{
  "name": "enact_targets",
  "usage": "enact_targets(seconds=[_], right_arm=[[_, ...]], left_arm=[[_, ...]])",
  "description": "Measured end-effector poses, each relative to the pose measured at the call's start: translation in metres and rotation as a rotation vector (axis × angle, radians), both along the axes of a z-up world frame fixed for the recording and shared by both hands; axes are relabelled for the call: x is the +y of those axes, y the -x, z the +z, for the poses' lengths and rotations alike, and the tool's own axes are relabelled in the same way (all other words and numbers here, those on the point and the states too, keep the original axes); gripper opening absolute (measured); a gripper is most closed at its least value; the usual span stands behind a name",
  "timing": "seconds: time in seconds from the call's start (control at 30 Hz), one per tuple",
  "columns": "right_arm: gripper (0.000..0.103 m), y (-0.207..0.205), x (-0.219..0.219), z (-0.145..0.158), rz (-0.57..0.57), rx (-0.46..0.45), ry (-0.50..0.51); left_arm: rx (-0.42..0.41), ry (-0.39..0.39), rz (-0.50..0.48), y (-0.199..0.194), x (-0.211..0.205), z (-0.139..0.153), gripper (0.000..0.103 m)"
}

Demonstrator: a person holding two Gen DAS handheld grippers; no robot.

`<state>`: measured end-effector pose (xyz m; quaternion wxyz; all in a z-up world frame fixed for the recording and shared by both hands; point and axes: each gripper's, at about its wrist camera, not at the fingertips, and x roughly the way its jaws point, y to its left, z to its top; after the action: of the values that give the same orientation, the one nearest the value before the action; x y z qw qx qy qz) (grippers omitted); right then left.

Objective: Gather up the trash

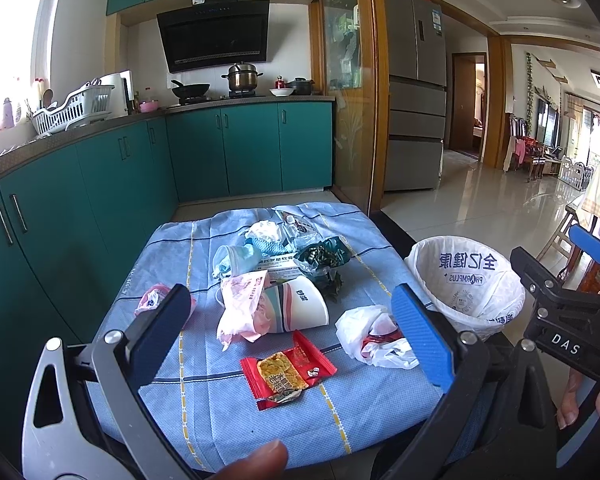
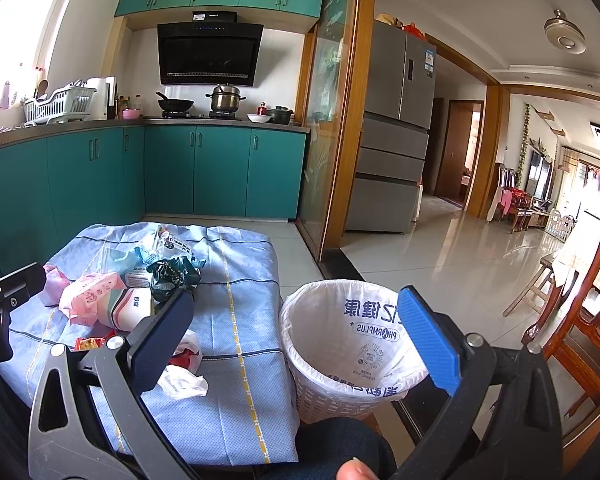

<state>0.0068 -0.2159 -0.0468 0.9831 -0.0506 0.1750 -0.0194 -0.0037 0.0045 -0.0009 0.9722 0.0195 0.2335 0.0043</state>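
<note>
Trash lies on a blue cloth-covered table [image 1: 204, 412]: a red snack wrapper [image 1: 286, 370], a white plastic bag [image 1: 374, 336], a paper cup [image 1: 300, 306] on its side, a pink wrapper [image 1: 240, 304], a dark green wrapper [image 1: 322, 258], a blue face mask [image 1: 234, 260] and a small pink packet [image 1: 152, 298]. My left gripper [image 1: 290, 320] is open and empty above the near pile. My right gripper [image 2: 296, 330] is open and empty, over the gap between table [image 2: 244, 404] and bin. The white-lined bin [image 2: 348, 344] stands right of the table; it also shows in the left wrist view [image 1: 466, 284].
Teal kitchen cabinets [image 1: 100, 200] stand left of and behind the table. A glass sliding door with a wooden frame [image 1: 354, 120] is behind the bin. A wooden chair [image 2: 592, 320] stands at the right. Tiled floor [image 2: 440, 252] extends toward the living room.
</note>
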Motion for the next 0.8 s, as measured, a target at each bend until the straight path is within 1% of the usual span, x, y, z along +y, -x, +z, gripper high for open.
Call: enact_targets(seconds=[0.8], right_arm=[[0.1,0.002,-0.0004,0.0012,0.008,-0.018,-0.007]], left_arm=[[-0.014,-0.001,0.001,0.0023,0.0003,-0.0002,0.1]])
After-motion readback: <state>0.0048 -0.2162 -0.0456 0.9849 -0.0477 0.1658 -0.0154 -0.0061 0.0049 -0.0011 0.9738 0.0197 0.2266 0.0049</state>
